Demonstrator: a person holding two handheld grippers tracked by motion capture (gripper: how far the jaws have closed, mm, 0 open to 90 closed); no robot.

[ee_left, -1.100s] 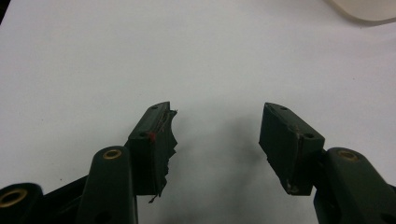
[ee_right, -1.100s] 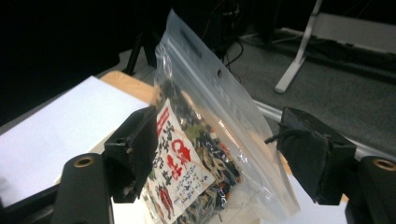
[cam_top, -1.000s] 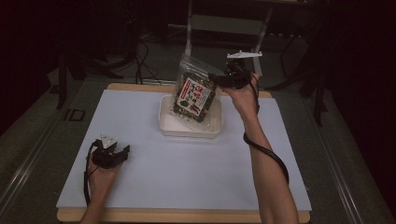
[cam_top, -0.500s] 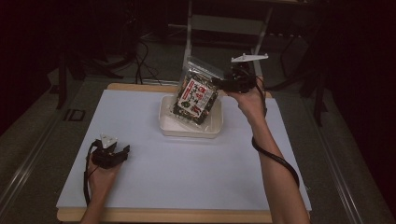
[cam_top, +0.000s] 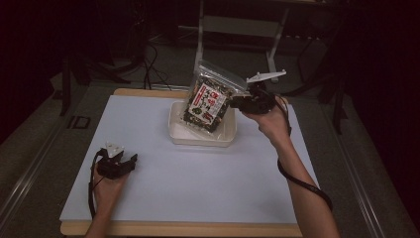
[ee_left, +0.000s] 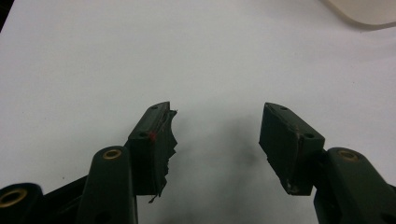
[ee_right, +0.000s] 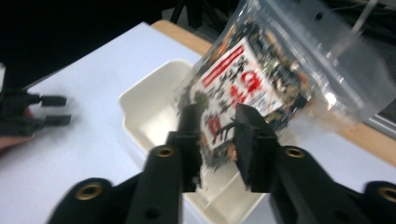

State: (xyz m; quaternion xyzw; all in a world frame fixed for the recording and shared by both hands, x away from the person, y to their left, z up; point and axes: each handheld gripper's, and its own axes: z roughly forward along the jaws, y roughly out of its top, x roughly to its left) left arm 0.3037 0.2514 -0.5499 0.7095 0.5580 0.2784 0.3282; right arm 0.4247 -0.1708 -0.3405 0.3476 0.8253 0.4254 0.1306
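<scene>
We note the right gripper [ee_right: 217,140] has its jaws clamped on a clear snack bag [ee_right: 252,88] with a red and white label, pinching its lower edge. The bag hangs tilted above a shallow white tray [cam_top: 177,130], lower corner inside the rim; we cannot tell if it touches the tray floor. The left gripper [ee_left: 217,140] rests low over the bench [cam_top: 208,188], jaws spread wide with nothing between them, well apart from the tray. The bench top is plain white with a wooden edge. Beyond it the room is dark, with cables on the floor and a grey metal frame [cam_top: 237,25].
</scene>
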